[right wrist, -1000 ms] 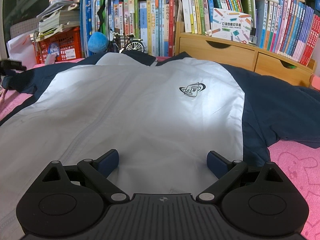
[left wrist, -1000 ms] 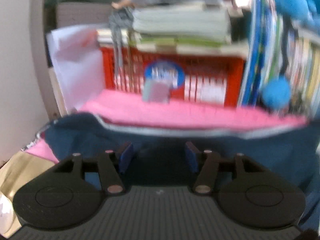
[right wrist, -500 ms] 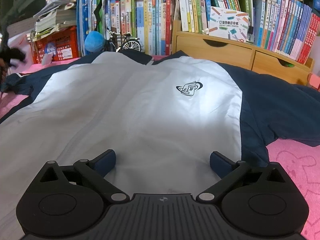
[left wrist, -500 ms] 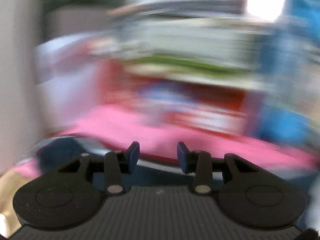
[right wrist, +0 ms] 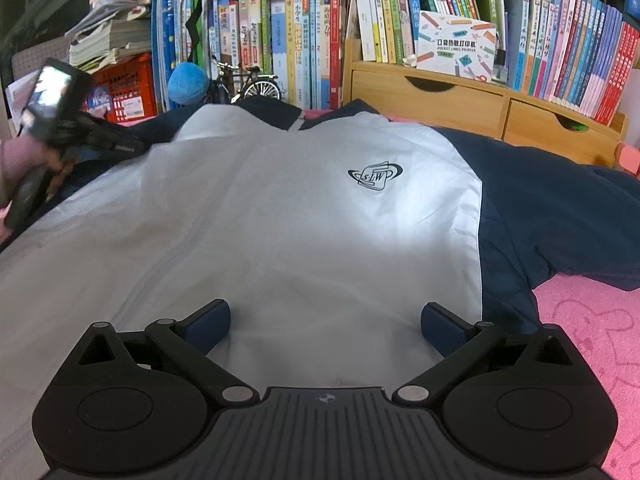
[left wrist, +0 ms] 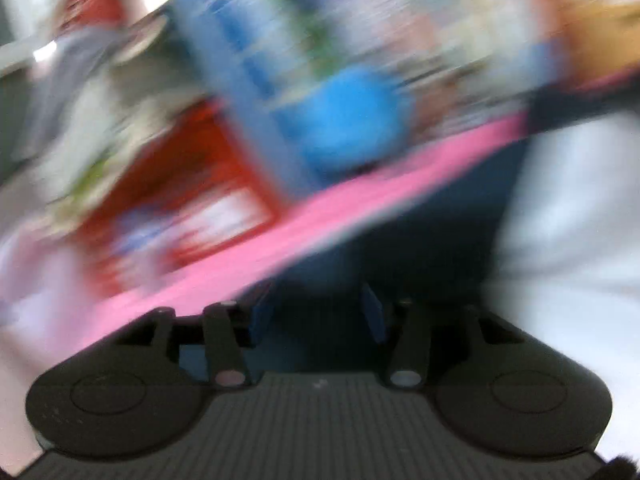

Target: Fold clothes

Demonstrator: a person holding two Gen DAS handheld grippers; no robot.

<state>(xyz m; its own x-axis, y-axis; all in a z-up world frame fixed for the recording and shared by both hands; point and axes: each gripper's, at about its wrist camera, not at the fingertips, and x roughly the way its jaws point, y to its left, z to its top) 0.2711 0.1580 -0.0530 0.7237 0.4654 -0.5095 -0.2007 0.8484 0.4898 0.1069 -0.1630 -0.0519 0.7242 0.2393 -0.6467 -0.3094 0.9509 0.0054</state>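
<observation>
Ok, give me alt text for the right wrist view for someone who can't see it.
A white and navy jacket lies spread flat on a pink cover, the open right gripper over its lower front. The left gripper is over the far-left sleeve; a bookshelf stands behind.

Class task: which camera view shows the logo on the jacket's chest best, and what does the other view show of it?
The right wrist view: the logo is sharp on the jacket's white front. The left wrist view is motion-blurred, showing only navy and white cloth, no logo.

Smooth cloth jacket (right wrist: pixel 304 216), wooden drawers (right wrist: pixel 440 100)
</observation>
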